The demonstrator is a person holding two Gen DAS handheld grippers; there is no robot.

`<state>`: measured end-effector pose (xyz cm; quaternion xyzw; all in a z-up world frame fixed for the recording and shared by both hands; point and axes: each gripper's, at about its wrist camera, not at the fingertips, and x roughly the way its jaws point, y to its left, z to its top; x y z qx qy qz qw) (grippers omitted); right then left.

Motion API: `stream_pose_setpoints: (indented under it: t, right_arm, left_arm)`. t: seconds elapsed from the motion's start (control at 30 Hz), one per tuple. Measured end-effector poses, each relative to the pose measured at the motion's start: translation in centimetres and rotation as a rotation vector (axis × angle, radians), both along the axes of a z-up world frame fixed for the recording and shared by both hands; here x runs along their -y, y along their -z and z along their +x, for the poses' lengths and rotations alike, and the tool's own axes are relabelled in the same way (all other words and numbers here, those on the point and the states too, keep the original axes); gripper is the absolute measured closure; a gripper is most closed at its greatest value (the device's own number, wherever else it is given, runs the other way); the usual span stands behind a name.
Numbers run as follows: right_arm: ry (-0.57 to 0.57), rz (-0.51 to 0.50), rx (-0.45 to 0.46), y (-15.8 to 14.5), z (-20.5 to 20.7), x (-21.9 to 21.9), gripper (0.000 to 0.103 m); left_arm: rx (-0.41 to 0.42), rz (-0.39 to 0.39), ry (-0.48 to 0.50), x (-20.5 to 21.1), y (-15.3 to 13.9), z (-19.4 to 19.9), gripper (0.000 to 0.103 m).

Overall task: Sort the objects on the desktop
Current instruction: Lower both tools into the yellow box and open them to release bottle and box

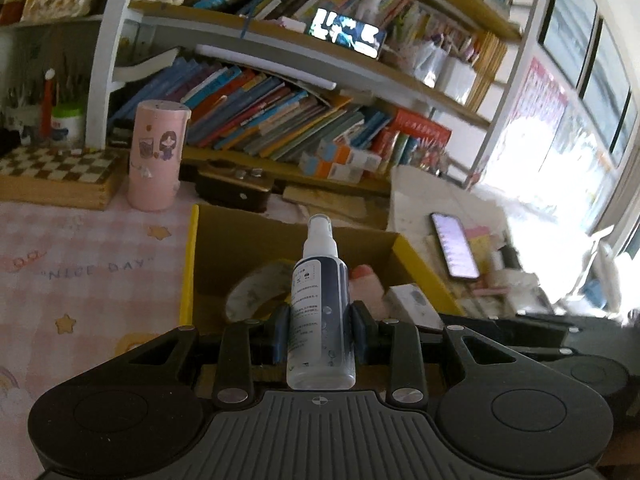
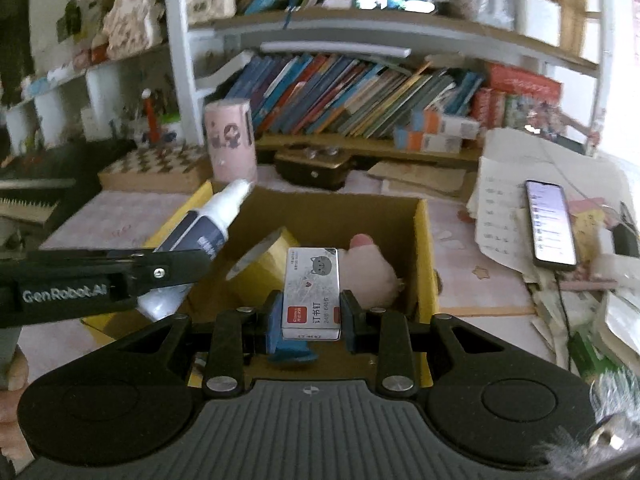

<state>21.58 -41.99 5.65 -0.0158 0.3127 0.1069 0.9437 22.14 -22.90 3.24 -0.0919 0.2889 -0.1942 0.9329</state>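
The left tool [image 1: 320,330] is clamped on a spray bottle [image 1: 320,304], its pads pressing the bottle's lower body while the white nozzle points away over the cardboard box [image 1: 190,264]. In the right wrist view the same bottle [image 2: 208,232] slants in from the left, held in that tool's black arm above the box's near left corner. The right tool [image 2: 310,312] is clamped on a small box of staples [image 2: 312,292], printed with a grey cat, gripped by its sides above the near edge of the cardboard box [image 2: 424,256].

Inside the cardboard box lie a roll of yellow tape [image 2: 260,264] on the left and a pink plush toy [image 2: 372,268] on the right.

Beyond the box, toward the back of the worktop [image 1: 80,264], a pink cylindrical container [image 1: 158,156] stands upright beside a chessboard case [image 1: 56,178]. A dark case [image 2: 316,170] sits behind the box under the shelf of leaning books [image 2: 352,96]. Toward the worktop's right edge a lit phone [image 2: 550,224] rests on loose papers [image 2: 500,200].
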Motion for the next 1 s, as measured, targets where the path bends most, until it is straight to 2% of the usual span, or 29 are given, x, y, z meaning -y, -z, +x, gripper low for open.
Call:
stream_pose_setpoints:
  t: [0.2, 0.43, 1.0]
  right_arm:
    - [-0.055, -0.036, -0.077, 1.8, 3.0, 0.0, 0.075]
    - [-0.104, -0.088, -0.154, 3.4, 4.9, 0.2, 0.075]
    - [-0.15, -0.108, -0.23, 4.7, 5.6, -0.4, 0.075]
  left_arm:
    - [0.002, 0.117, 0.0, 1.9, 0.8, 1.3, 0.071]
    - [-0.017, 0.193, 0.007, 3.2, 1.8, 2.3, 0.071]
    - [-0.093, 0.227, -0.028, 3.4, 3.2, 3.0, 0.07]
